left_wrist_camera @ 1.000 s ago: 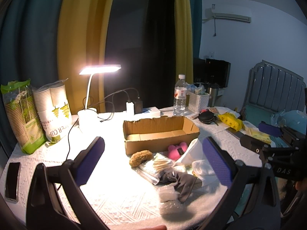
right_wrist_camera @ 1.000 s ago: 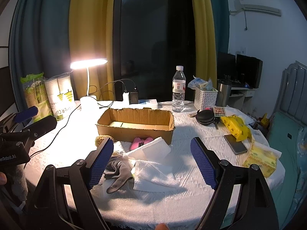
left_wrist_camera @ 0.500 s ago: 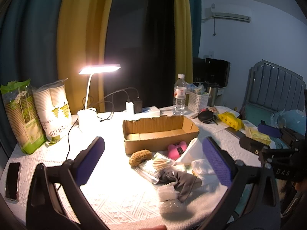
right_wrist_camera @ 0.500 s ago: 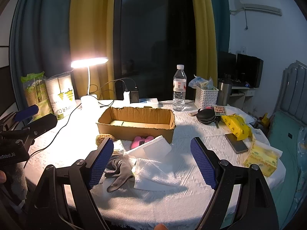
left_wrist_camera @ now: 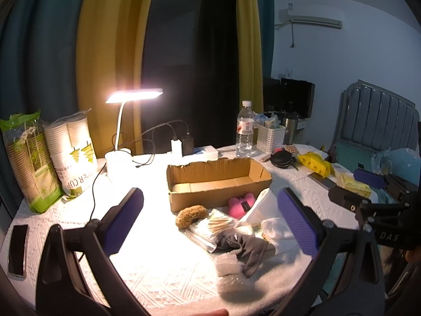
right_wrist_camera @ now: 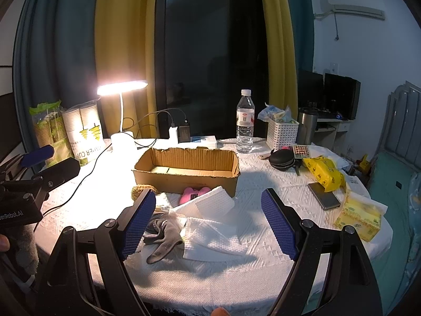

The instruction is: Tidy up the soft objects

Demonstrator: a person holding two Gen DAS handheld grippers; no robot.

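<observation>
Hovered with fingers spread wide and empty, right gripper nearer the grey glove lying lengthwise below-left.

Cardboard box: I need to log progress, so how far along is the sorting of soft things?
Nothing looks done: the cardboard box holds no soft items. Nothing is in hand; the left tongs and right tongs are open above the pile. Left to move: brown sponge, pink toy, grey glove, white cloths.
</observation>
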